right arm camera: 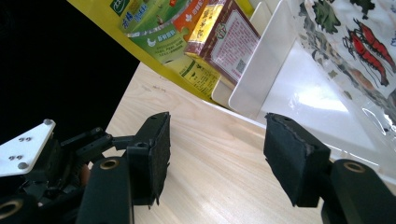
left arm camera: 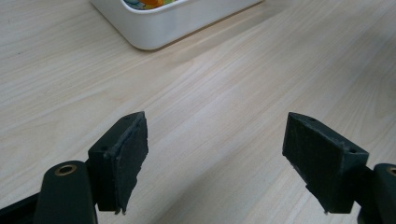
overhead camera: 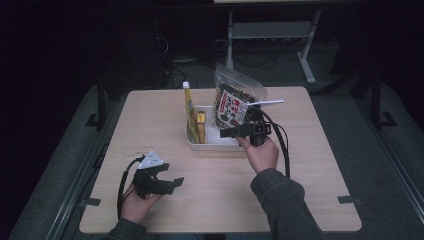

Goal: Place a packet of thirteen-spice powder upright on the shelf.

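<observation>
- Dark room all around, with one light wooden table in the middle and black cables on the floor far behind it.
- A white tray sits near the middle of the table, a bit to the far side.
- Three things stand in the tray. On the left is a tall yellow pouch with a white cap. Next to it is a small yellow box. On the right is a clear snack bag with red shrimp pictures, standing up tall.
- The right gripper is just at the near right edge of the tray, close to the snack bag. Its jaws are wide apart and hold nothing. In the right gripper view the bag and the tray wall are just past the jaws.
- The left gripper waits near the left front of the table, well apart from the tray. Its jaws are wide too, with only bare wood between them. The left gripper view catches a corner of the tray far ahead.
- I think the job is packing snacks into the tray. It looks mostly done, since all three things are inside and nothing else lies on the table.
- What may be left is to pull the right gripper away, or to make the bag sit better.
</observation>
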